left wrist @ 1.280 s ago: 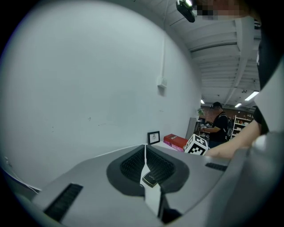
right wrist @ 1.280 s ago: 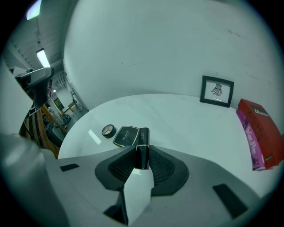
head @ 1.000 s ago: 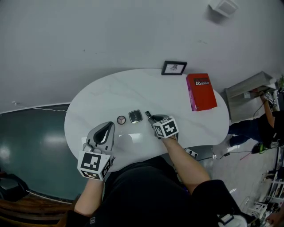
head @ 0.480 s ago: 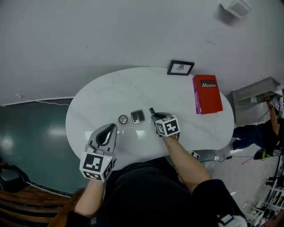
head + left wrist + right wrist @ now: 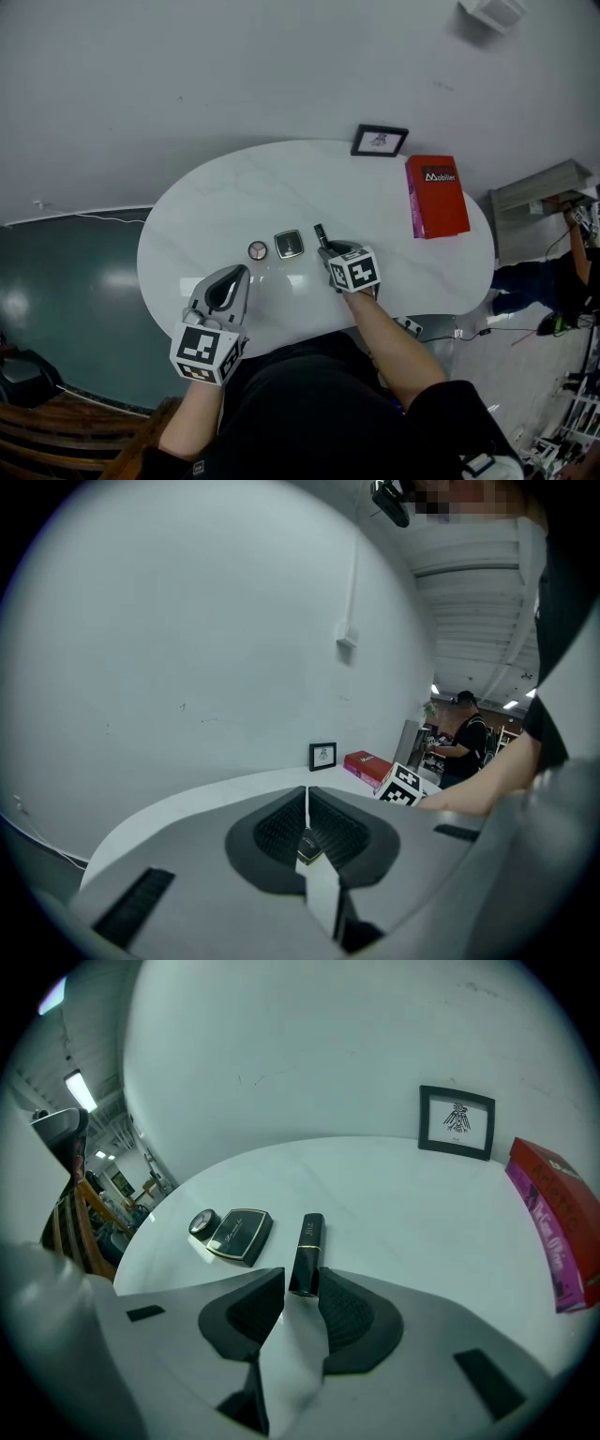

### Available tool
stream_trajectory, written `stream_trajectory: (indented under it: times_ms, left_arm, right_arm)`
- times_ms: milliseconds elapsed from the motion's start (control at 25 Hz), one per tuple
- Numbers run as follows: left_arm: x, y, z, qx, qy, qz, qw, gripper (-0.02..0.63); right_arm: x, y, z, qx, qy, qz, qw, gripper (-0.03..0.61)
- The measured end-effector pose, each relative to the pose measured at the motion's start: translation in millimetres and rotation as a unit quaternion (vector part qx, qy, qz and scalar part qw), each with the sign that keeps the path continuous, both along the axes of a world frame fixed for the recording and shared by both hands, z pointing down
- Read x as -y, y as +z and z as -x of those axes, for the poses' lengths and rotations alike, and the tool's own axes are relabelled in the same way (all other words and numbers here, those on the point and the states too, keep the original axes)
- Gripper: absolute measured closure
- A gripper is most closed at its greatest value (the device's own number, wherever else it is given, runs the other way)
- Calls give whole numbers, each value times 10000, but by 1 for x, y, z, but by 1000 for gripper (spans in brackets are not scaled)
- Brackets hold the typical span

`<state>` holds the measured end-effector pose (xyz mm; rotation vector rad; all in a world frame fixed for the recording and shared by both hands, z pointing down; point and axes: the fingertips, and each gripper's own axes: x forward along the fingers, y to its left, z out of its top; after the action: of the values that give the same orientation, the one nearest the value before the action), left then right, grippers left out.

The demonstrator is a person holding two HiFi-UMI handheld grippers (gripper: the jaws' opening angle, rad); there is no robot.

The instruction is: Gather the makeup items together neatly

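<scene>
The black lipstick tube (image 5: 307,1251) lies on the white oval table (image 5: 281,187), its length pointing away from the person and its near end between the jaws of the right gripper (image 5: 300,1281). Those jaws are opening: the pads flank the tube's base loosely rather than pinching it, with a sliver of space showing on the left side. Left of the tube, near it but apart, sits a square black compact (image 5: 240,1234) with a gold rim, and just beside that a small round pot (image 5: 201,1223). From the head view the three make a short row across the near middle of the table: round pot (image 5: 257,250), compact (image 5: 288,245), lipstick (image 5: 321,234), with the right gripper (image 5: 328,251) reaching in from the person's side.

The left gripper (image 5: 236,277) hangs over the near left part of the table, apart from the row. Its own view shows its jaws (image 5: 307,803) pressed together with nothing held.

Farther out, a small black picture frame (image 5: 379,141) stands at the far edge of the table against the pale wall, and a red box (image 5: 436,195) lies flat toward the right end, well apart from the makeup. Past the table's right end a person in dark clothes (image 5: 464,738) stands in the background
</scene>
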<state>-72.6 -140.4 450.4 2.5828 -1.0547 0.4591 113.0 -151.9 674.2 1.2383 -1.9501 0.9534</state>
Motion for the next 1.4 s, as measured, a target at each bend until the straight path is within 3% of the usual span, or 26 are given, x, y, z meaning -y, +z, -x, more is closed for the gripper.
stream_trajectory:
  times_ms: [600, 800, 1080, 1400]
  left_arm:
    - [-1, 1, 12, -73, -93, 32, 9999, 594]
    - [0, -7, 14, -199, -77, -73, 9997, 594]
    - [-3, -24, 19, -437, 54, -288, 9986, 594]
    - [-8, -52, 30, -598, -20, -604, 9964, 594]
  right_arm:
    - [2, 1, 13, 21, -102, 28, 9999, 466]
    - [-1, -12, 11, 98, -117, -47, 9999, 425]
    - [8, -90, -6, 315, 358, -1037, 9935, 425]
    - [7, -213, -4, 686, 375, -2434, 9668, 456]
